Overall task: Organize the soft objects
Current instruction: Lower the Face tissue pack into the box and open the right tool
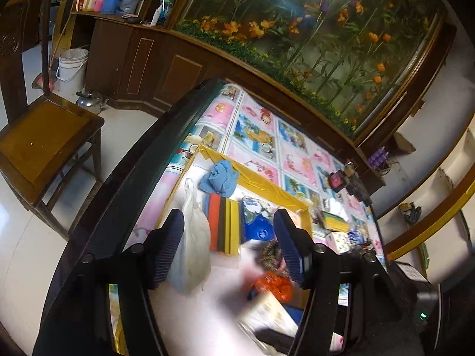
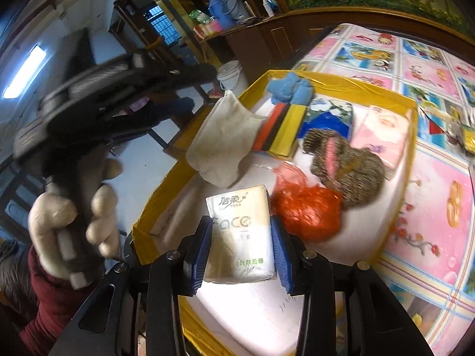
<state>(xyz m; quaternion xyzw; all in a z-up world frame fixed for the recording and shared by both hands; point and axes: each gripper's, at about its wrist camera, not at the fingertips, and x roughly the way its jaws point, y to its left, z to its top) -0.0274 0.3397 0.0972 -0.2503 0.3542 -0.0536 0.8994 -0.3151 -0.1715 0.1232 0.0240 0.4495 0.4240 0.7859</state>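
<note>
A white tray with a yellow taped rim [image 2: 350, 80] holds soft objects. My right gripper [image 2: 241, 240] is shut on a white tissue pack [image 2: 240, 234] and holds it over the tray's near end. Beside it lie an orange plastic bag [image 2: 305, 212], a brown furry item [image 2: 350, 166], a pink tissue pack [image 2: 383, 136], coloured sponges [image 2: 282, 127], a blue cloth [image 2: 289, 89] and a white cloth [image 2: 221, 142]. My left gripper [image 1: 230, 244] is open above the tray [image 1: 267, 182], with a white plastic bag [image 1: 193, 246] between its fingers but not pinched. The other gripper shows at left in the right wrist view [image 2: 112, 98].
The tray sits on a table with a pink and blue patterned cover [image 2: 430, 178]. Small boxes and jars [image 1: 341, 181] stand on the table beyond the tray. A wooden chair [image 1: 44, 136], a white bucket [image 1: 72, 66] and a kettle [image 1: 89, 101] stand on the floor at left.
</note>
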